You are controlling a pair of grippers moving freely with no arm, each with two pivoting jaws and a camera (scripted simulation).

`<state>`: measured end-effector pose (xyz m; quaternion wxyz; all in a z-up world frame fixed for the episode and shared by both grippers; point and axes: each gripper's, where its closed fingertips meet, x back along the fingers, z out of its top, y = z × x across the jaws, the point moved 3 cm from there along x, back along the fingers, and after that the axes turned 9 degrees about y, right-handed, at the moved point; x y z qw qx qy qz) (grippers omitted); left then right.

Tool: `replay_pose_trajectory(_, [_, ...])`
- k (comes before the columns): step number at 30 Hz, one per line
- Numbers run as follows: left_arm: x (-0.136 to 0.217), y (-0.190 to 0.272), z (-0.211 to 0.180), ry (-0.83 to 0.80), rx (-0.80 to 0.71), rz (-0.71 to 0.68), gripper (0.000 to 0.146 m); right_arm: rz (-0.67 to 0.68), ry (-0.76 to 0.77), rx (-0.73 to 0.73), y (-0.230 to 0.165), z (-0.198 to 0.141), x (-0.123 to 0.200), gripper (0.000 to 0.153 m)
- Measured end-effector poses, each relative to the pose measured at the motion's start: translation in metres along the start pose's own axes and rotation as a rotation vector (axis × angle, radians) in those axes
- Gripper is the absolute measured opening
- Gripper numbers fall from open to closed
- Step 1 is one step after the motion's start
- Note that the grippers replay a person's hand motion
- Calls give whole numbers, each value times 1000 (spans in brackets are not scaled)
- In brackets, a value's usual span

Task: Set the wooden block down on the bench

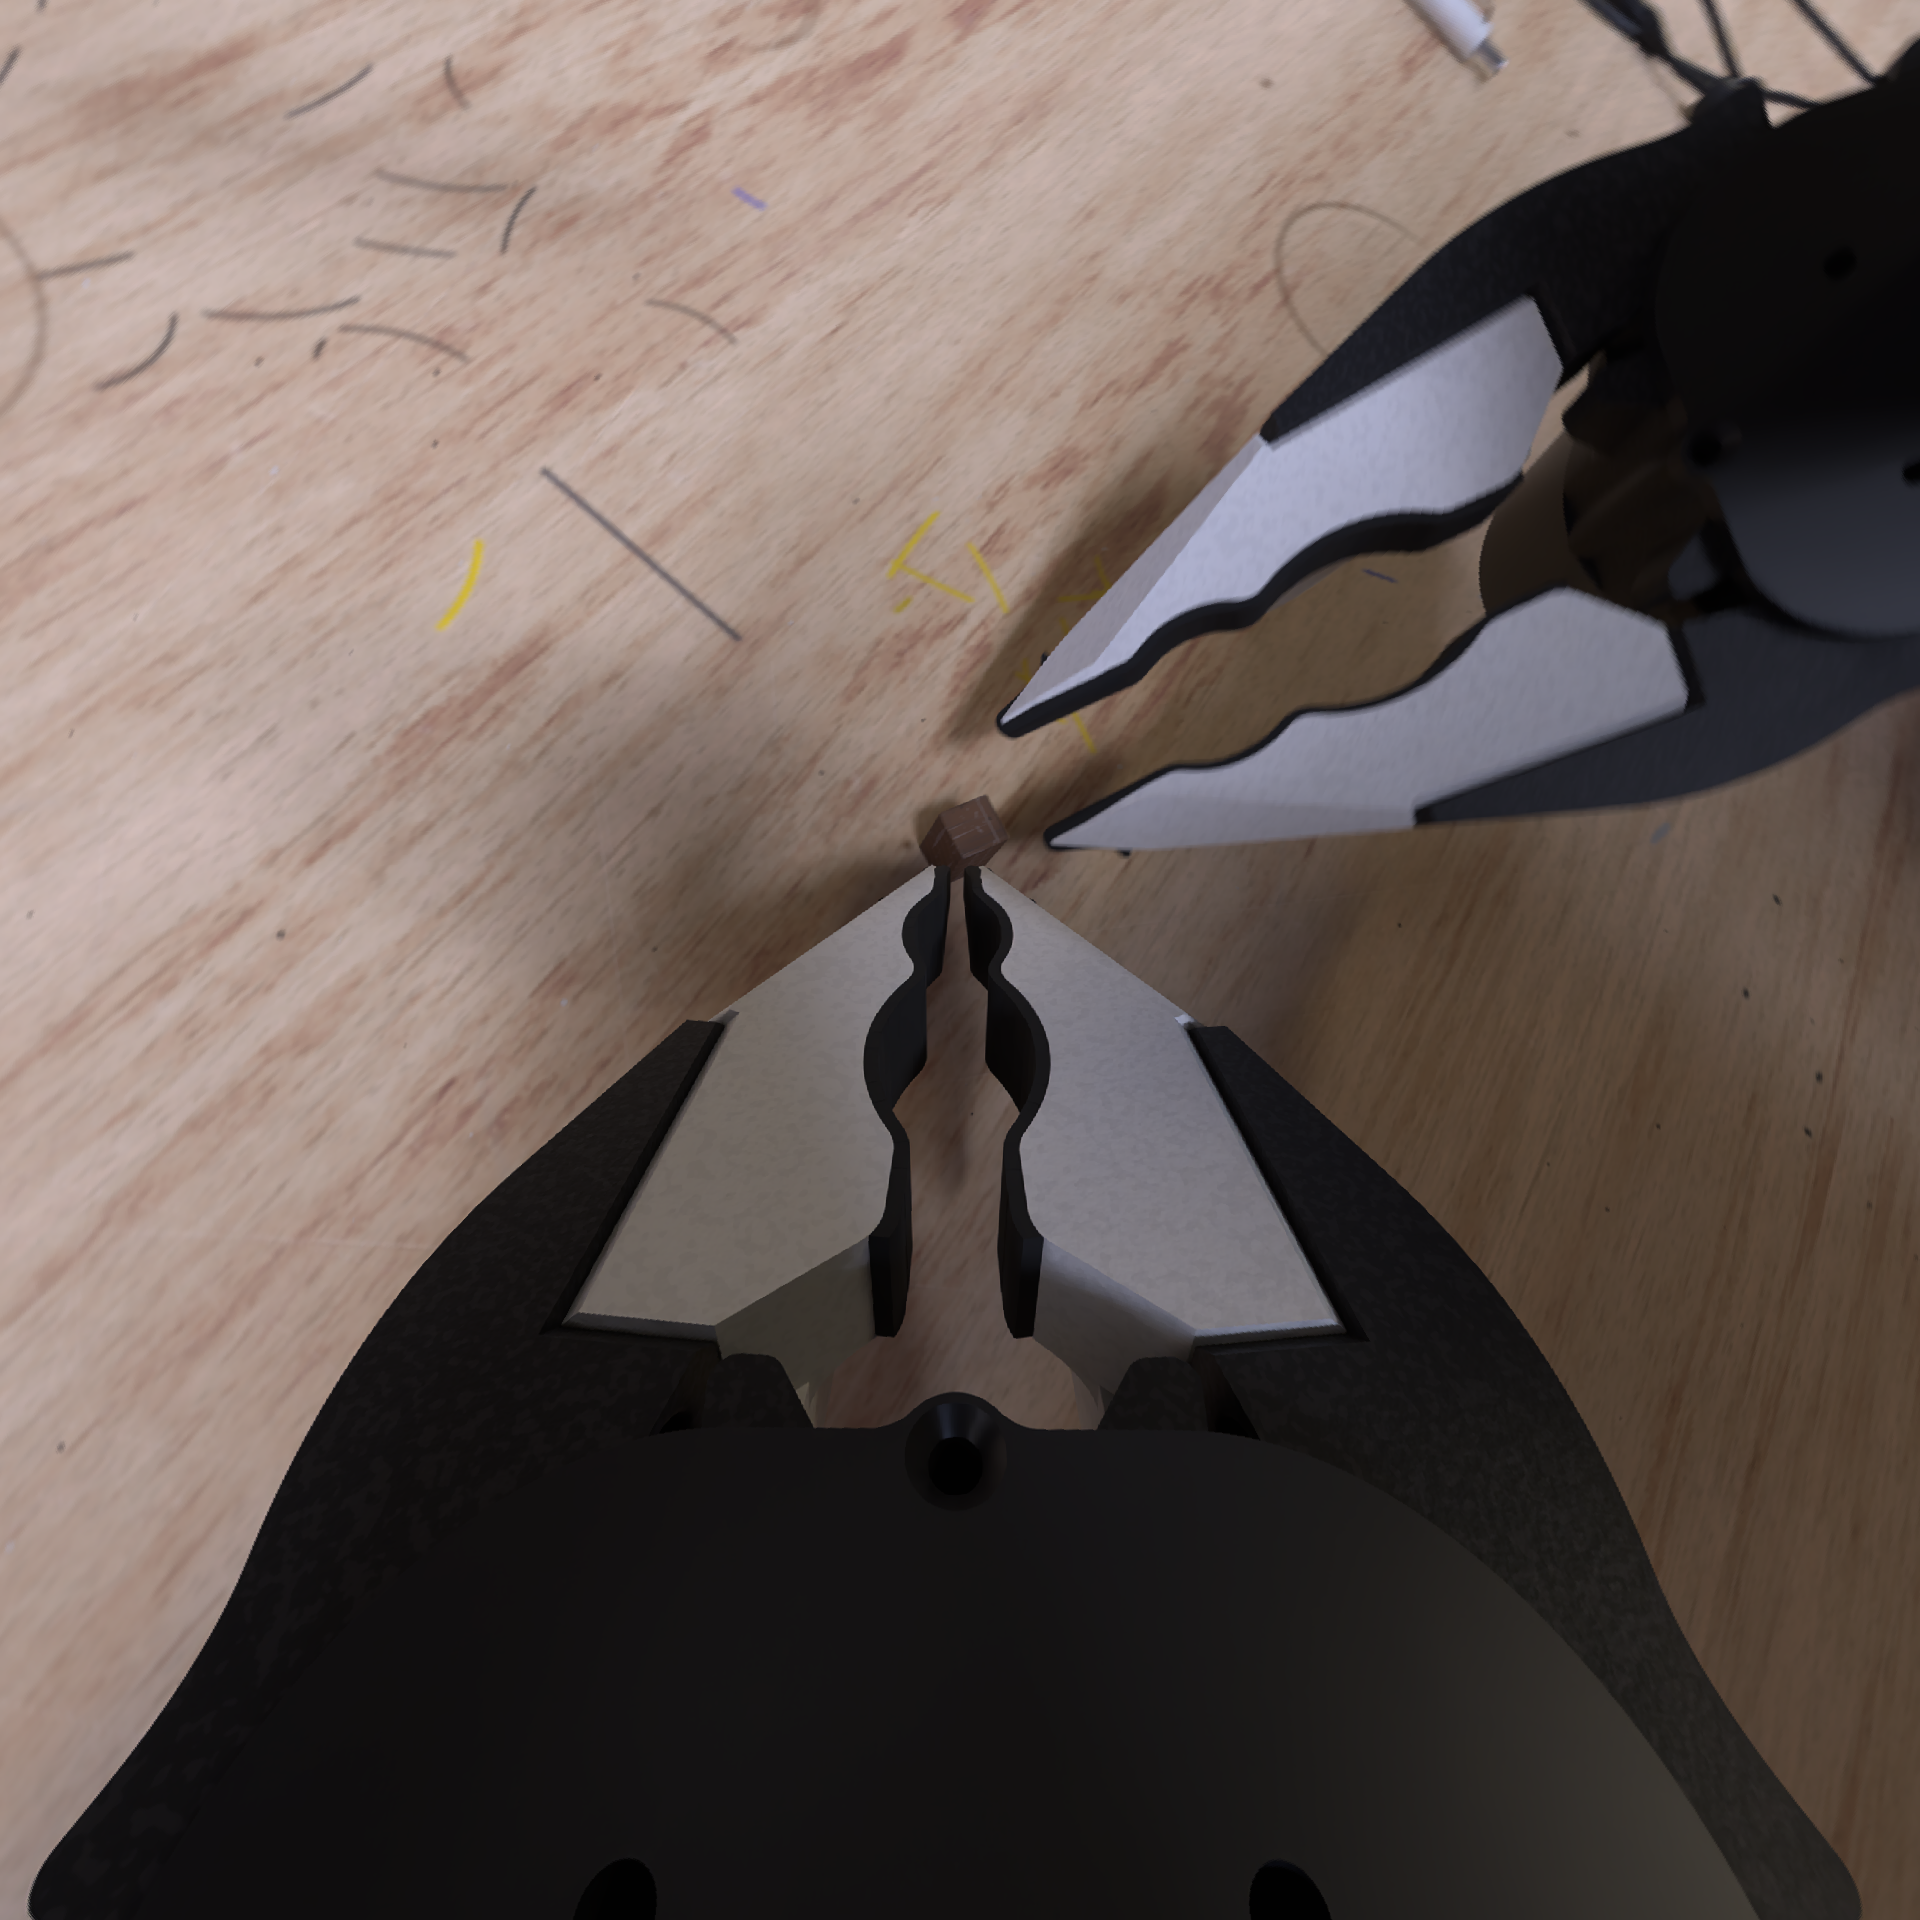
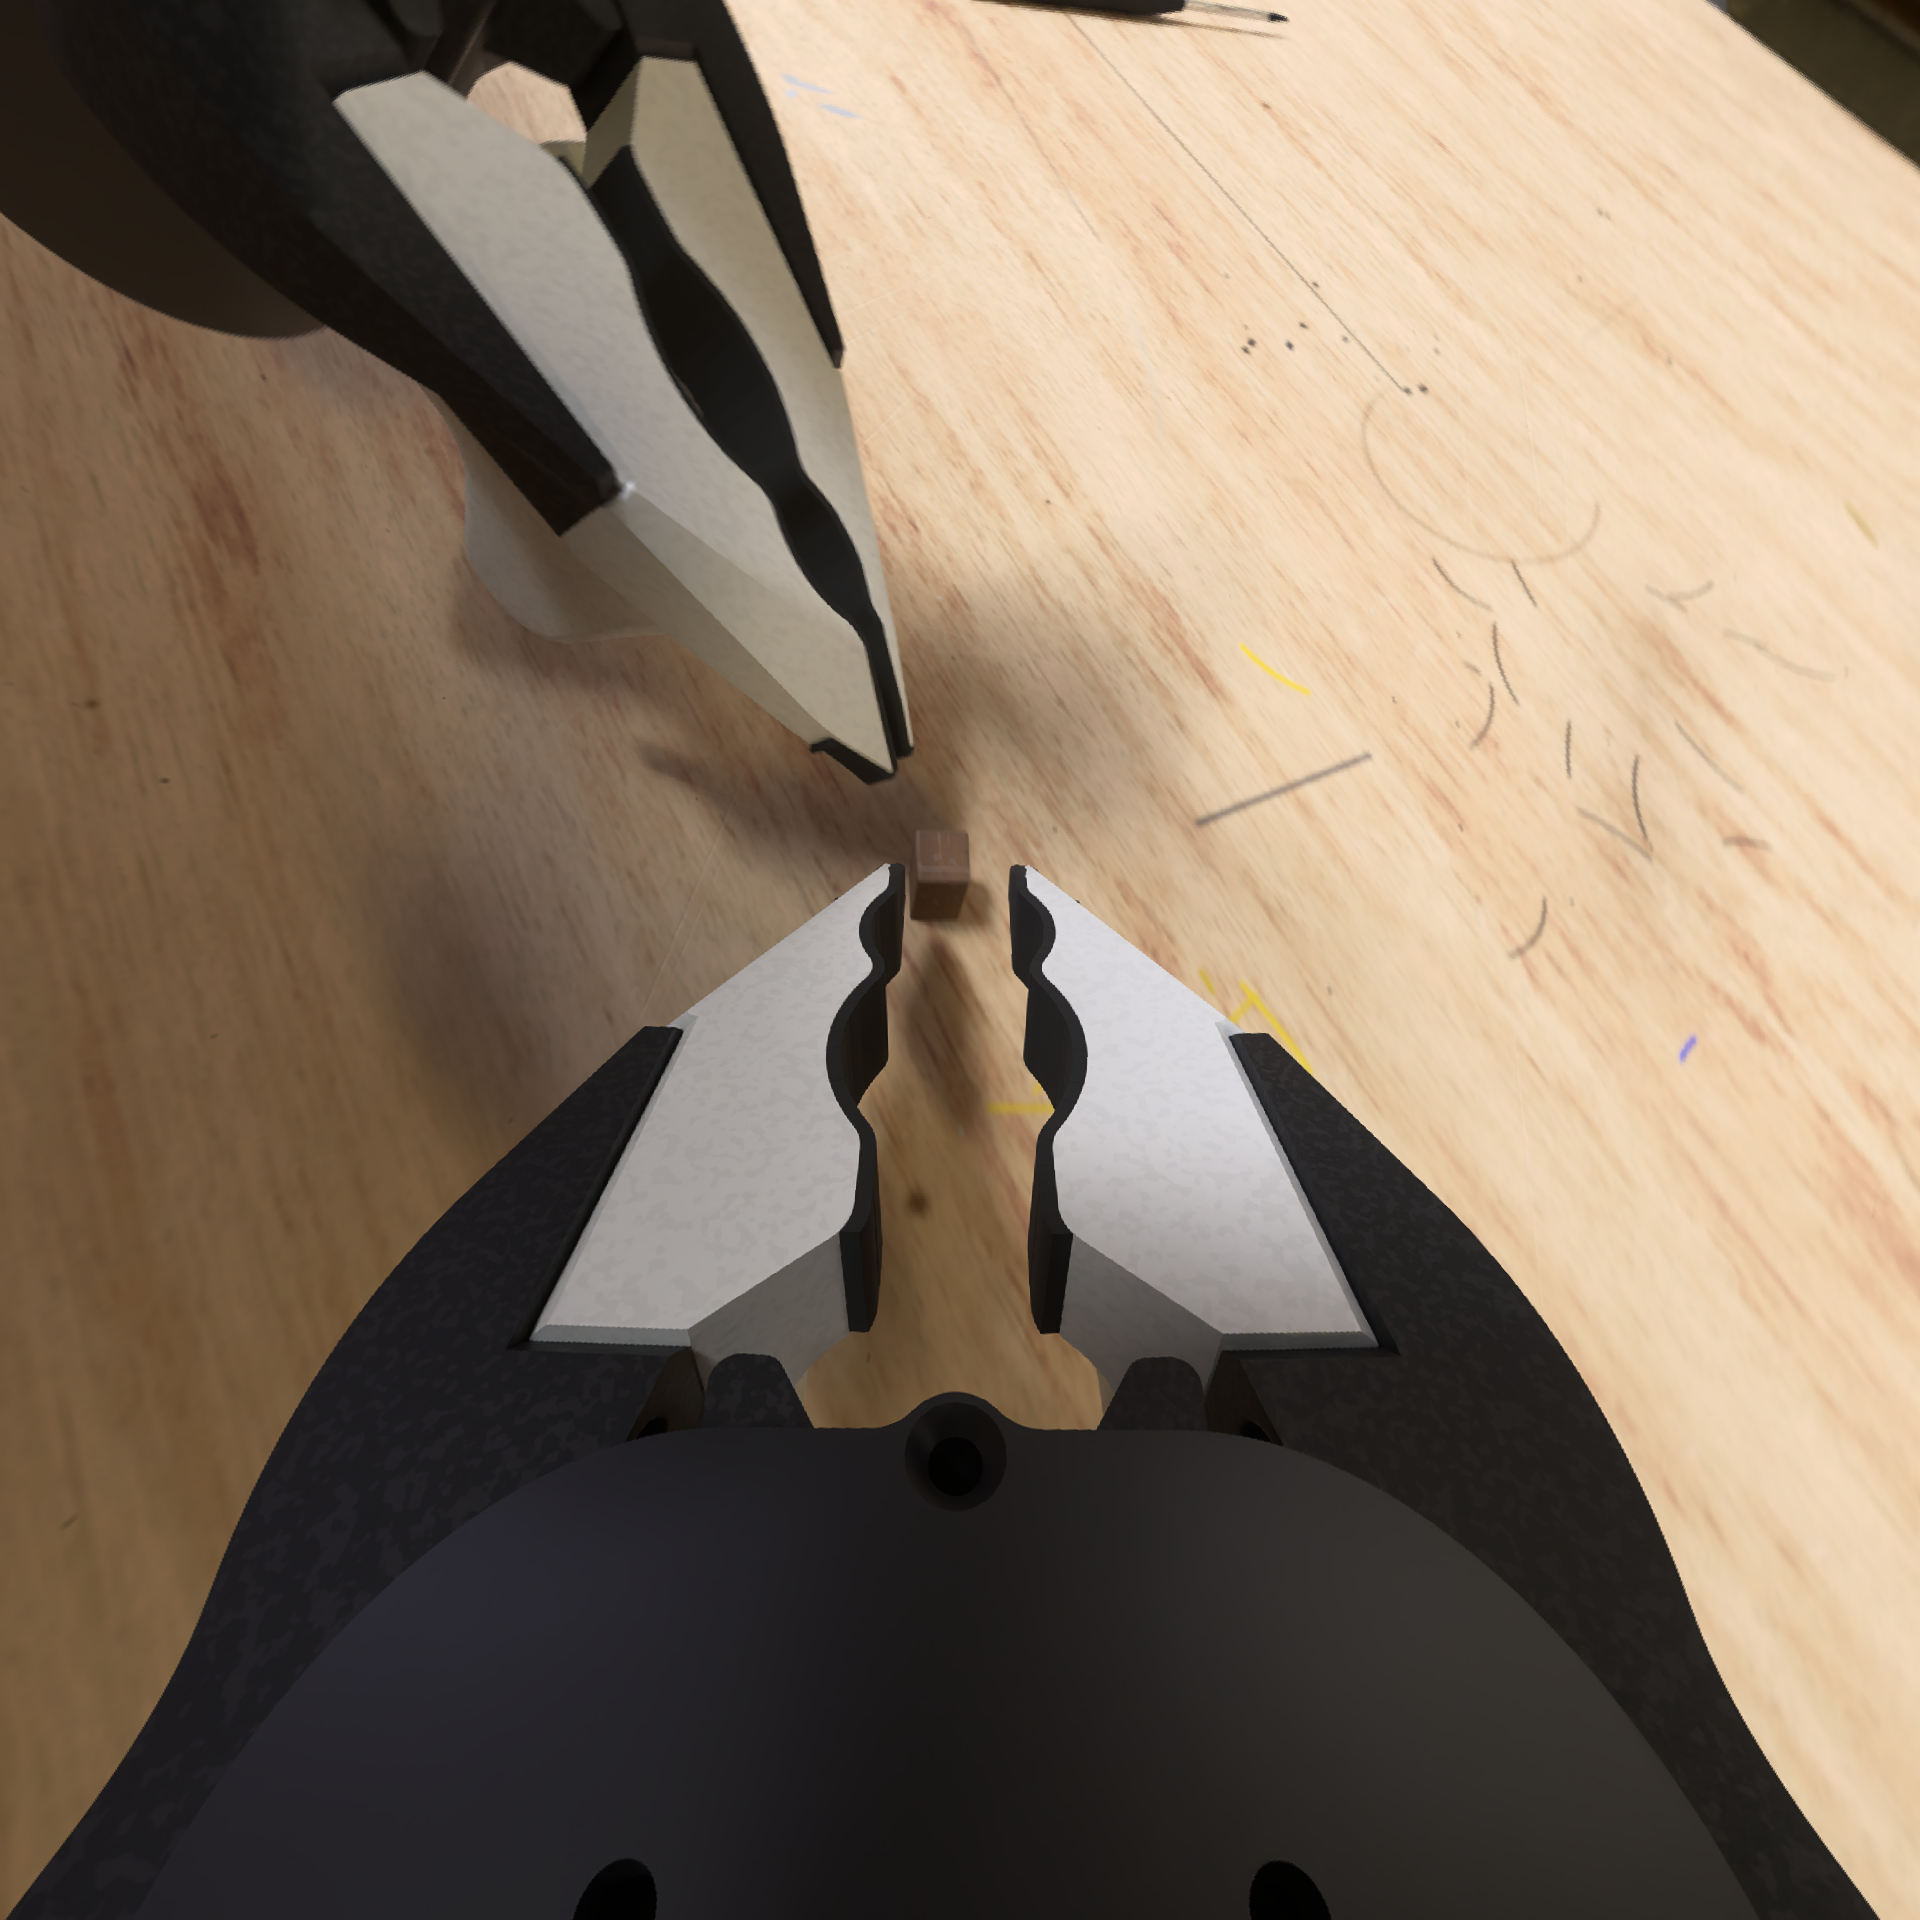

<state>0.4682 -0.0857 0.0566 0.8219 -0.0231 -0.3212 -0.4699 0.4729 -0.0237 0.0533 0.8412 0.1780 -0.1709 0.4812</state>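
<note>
A small brown wooden block (image 1: 961, 834) is on the pale wooden bench (image 1: 416, 831), just beyond the tips of my left gripper (image 1: 958, 879). The left gripper is shut, empty and not touching the block. In the right wrist view the block (image 2: 939, 875) is between the open fingertips of my right gripper (image 2: 956, 873), close to its left finger and not clamped. The right gripper (image 1: 1029, 781) comes in from the upper right in the left wrist view. The left gripper (image 2: 885, 764) comes in from the upper left in the right wrist view.
The bench (image 2: 1351, 312) bears pencil arcs, a dark line (image 1: 639, 554) and yellow marks (image 1: 462, 587). A white cable end (image 1: 1460, 29) and black cables (image 1: 1662, 52) lie at the far edge. A thin dark tool (image 2: 1195, 8) lies at the top of the right wrist view.
</note>
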Motion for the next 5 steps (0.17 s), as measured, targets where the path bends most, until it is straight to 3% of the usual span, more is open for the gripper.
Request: replay_pose_trajectory(5, [0,3,0,-4,-132,-66,2,-43,33,-143,8,-4,32,21])
